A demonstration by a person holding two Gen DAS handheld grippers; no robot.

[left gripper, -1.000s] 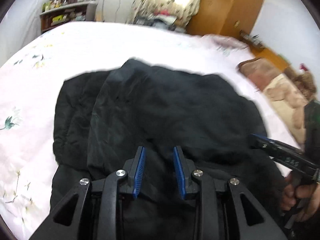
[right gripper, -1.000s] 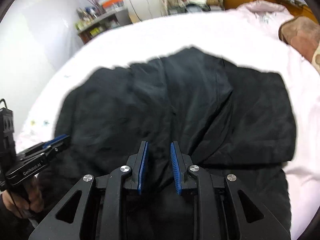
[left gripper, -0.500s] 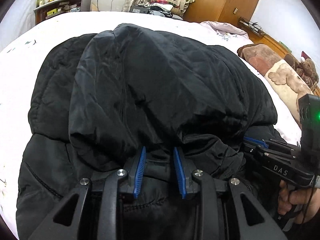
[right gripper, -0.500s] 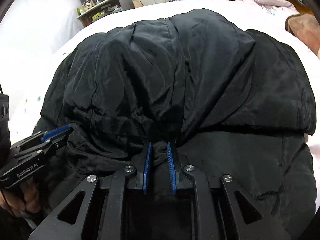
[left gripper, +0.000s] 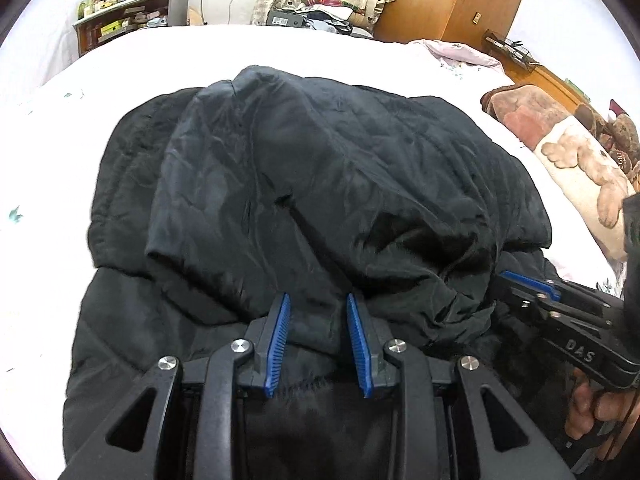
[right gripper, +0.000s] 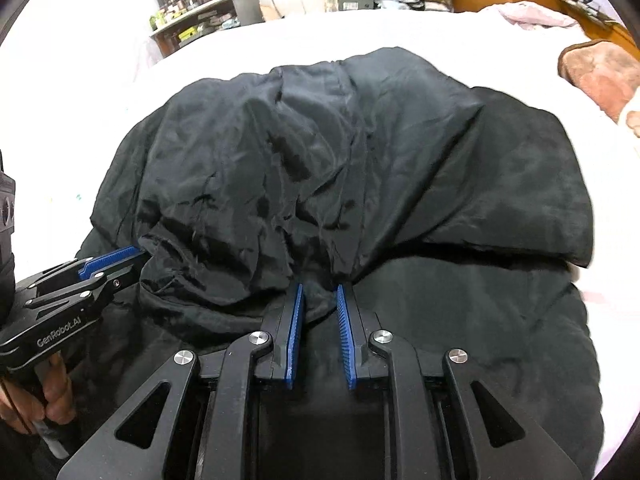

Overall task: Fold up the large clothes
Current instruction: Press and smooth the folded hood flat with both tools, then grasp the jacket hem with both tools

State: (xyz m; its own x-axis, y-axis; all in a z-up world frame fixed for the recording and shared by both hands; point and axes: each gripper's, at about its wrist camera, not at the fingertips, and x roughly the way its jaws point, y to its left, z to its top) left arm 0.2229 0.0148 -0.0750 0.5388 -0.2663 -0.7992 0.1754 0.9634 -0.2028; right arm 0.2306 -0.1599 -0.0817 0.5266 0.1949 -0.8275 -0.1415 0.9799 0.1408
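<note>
We hold two tongs over a black padded jacket [left gripper: 320, 184] spread on a white bedsheet [left gripper: 52, 168]. The left gripper [left gripper: 316, 312] stands with its blue pads spread, a bunched fold of the jacket's edge lying between them. The right gripper [right gripper: 319, 300] likewise has its pads parted around a pinch of fabric, though we cannot tell how firmly either grips. The jacket's upper layer is doubled back toward both tongs, its bulk ahead of them. A bear-print blanket [left gripper: 576, 164] lies to the right of the left gripper.
</note>
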